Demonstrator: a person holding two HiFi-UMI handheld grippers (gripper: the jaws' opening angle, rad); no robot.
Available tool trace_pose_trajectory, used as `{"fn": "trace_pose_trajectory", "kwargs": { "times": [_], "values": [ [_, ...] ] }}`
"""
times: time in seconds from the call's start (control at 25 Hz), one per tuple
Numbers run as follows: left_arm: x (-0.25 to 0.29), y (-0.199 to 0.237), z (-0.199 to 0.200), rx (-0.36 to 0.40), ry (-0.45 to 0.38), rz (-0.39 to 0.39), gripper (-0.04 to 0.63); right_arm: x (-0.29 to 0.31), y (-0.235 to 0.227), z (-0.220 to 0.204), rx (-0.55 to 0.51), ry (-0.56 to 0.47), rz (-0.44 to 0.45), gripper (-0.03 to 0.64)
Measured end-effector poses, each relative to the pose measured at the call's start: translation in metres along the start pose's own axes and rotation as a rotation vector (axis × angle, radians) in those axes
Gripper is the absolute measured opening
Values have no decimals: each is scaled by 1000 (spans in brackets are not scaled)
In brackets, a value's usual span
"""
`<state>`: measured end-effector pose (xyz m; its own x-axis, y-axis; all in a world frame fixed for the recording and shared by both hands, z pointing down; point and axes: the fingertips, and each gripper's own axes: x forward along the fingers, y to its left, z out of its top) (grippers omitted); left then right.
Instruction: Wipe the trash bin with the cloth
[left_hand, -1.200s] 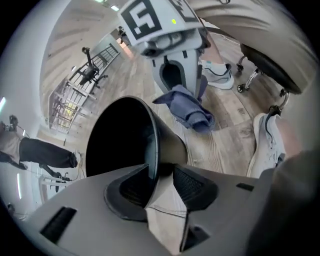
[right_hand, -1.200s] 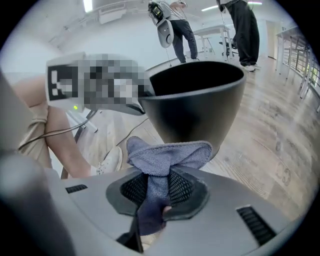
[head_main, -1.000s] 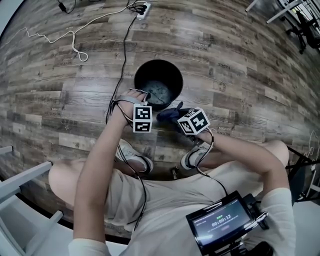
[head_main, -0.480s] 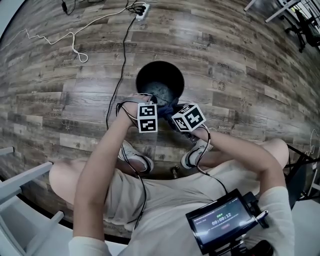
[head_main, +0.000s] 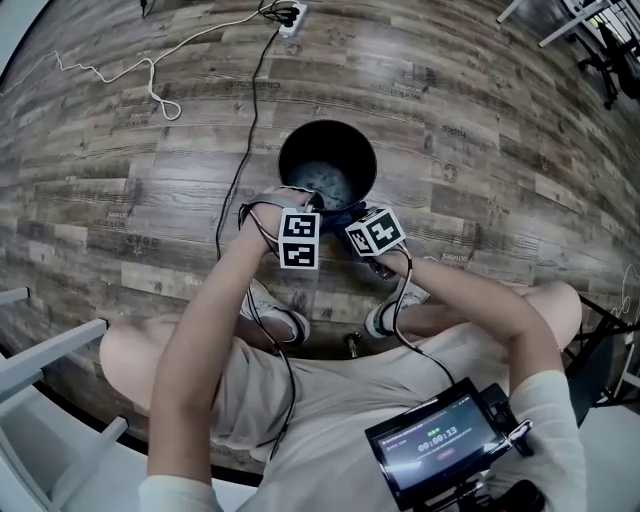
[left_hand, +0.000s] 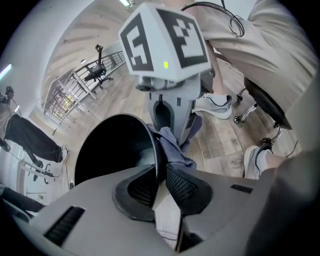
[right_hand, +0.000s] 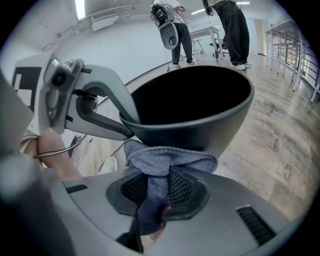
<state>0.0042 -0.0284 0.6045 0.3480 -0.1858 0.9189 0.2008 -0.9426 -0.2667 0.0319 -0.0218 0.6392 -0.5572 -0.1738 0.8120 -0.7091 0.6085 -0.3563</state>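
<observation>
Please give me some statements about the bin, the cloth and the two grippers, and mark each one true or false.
1. The left gripper is shut on the rim of the trash bin. True; its jaws have just been closing, with the rim between them.
2. The right gripper holds nothing. False: it is shut on the blue cloth.
3. The cloth lies inside the bin. False: it is outside, against the wall under the rim.
4. The bin stands on a wood-patterned floor. True.
</observation>
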Motion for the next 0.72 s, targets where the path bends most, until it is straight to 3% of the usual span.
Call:
{"fn": "trace_pose_trajectory", "kwargs": {
  "times": [0.36, 0.72],
  "values": [
    [1, 3, 4, -17, -17, 6, 63, 65, -29, -30, 19, 20, -80, 75],
    [1, 4, 6, -26, -24, 7, 63, 123, -53, -62, 103, 68, -143, 77]
  ]
}}
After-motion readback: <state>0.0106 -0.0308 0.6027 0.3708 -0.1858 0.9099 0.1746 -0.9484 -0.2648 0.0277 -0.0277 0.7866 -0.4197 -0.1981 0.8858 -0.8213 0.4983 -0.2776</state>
